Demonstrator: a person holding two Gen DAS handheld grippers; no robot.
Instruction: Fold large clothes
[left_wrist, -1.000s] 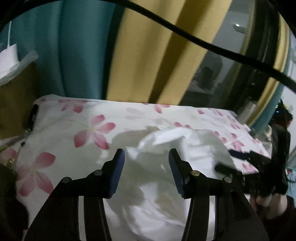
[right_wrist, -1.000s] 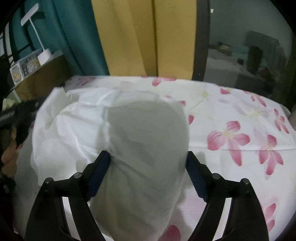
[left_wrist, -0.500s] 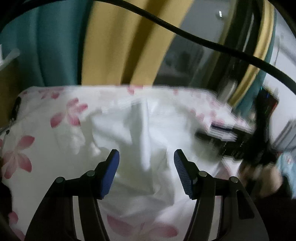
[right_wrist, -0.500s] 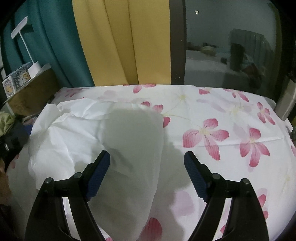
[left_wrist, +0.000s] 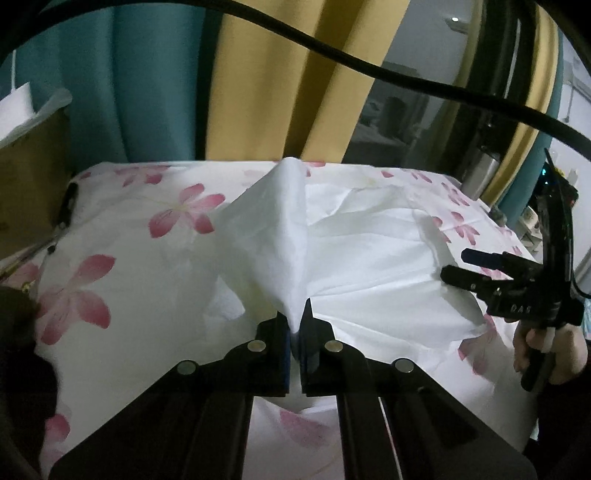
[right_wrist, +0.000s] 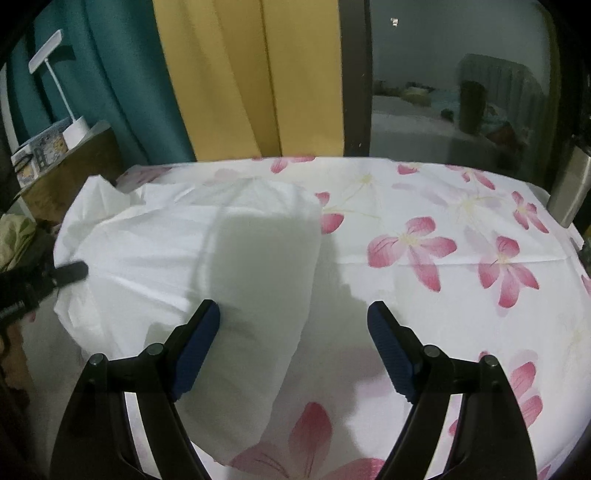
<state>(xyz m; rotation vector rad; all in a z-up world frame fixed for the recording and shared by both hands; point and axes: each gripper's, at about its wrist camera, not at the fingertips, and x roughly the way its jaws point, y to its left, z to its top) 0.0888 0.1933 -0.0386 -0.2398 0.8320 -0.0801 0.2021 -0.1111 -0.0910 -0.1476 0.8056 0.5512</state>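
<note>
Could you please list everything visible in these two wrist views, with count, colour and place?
white garment: one, white, crumpled on the bed, a ridge pinched up.
bedsheet: one, white with pink flowers, covering the bed.
curtains: teal and yellow, behind the bed.
desk lamp: one, white, on the wooden unit at the far left.
metal bottle: one, silver, right edge of the bed.
left hand-held gripper: black with blue pads, shut on the garment.
right hand-held gripper: black with blue pads, open above the garment.

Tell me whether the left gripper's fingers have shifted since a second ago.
Yes. The left gripper has just closed: its fingers, wide apart before, now pinch a raised fold of the white garment over the flowered sheet.
</note>
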